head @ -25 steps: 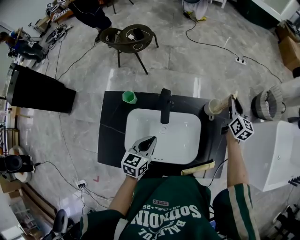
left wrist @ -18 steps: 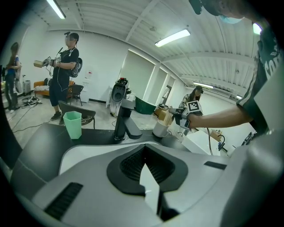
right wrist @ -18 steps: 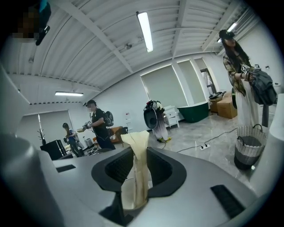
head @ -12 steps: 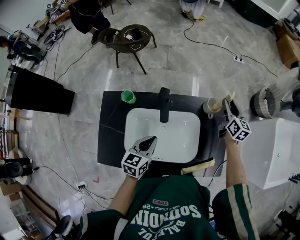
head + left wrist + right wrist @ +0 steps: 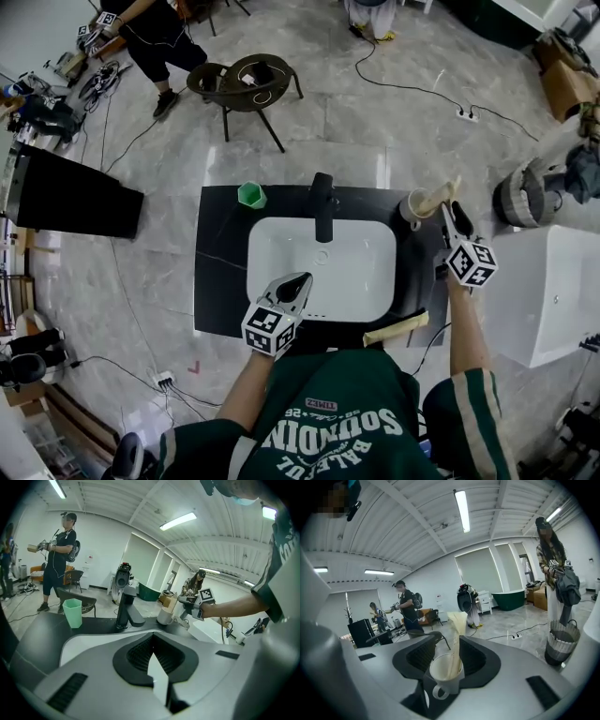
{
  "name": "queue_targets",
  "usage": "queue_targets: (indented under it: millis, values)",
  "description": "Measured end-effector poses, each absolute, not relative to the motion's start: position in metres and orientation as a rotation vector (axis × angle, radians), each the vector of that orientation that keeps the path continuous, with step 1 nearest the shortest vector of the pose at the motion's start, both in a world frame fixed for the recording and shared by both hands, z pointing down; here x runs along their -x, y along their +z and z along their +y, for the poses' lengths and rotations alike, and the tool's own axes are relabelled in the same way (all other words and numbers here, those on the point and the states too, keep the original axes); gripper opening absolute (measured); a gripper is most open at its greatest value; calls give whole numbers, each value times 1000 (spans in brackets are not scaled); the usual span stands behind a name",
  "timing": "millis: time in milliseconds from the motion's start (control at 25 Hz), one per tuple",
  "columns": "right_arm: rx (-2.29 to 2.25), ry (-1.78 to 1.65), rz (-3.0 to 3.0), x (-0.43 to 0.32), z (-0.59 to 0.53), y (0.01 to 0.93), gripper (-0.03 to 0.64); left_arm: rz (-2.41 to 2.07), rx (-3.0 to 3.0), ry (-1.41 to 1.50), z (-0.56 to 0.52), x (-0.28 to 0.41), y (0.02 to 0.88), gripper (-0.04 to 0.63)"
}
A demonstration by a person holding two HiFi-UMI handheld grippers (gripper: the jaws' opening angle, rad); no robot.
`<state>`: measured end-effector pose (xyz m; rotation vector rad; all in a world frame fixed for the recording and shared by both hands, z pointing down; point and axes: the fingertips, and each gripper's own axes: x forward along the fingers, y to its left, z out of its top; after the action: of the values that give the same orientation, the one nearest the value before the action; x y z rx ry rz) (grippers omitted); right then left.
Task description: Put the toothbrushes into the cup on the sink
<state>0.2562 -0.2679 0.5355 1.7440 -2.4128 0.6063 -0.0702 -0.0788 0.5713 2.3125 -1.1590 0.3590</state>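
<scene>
A white cup [image 5: 413,206] stands on the black sink counter [image 5: 220,253] at the back right. A cream-wrapped toothbrush [image 5: 441,195] leans in it. My right gripper [image 5: 451,217] is just beside the cup, its jaws opening. In the right gripper view the toothbrush [image 5: 457,637] stands in the cup [image 5: 446,677] between the parted jaws of the right gripper [image 5: 442,644], free of the pads. A second wrapped toothbrush [image 5: 396,329] lies on the counter's front edge. My left gripper [image 5: 296,284] hovers over the white basin [image 5: 366,272], shut and empty, as the left gripper [image 5: 152,651] view shows.
A black faucet [image 5: 323,203] rises behind the basin, with a green cup [image 5: 250,194] to its left. A white tub [image 5: 553,291] flanks the counter's right side and a black box [image 5: 70,192] its left. A chair [image 5: 246,80], floor cables and people stand beyond.
My right gripper's jaws have parted and let go of the toothbrush, which now leans in the cup. The left gripper has stayed where it was.
</scene>
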Motion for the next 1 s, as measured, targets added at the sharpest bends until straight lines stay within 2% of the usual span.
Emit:
queue_targets:
  millis: [200, 360, 1000]
  values:
    - [-1744, 548, -2418, -252, -247, 521, 98, -1129, -2333, 363, -77, 68, 573, 9]
    - [-1716, 481, -2441, -244, -231, 509, 57, -1103, -2351, 364, -78, 63, 573, 9]
    - [-1496, 527, -2493, -201, -163, 531, 40, -977, -2425, 389, -76, 33, 569, 9]
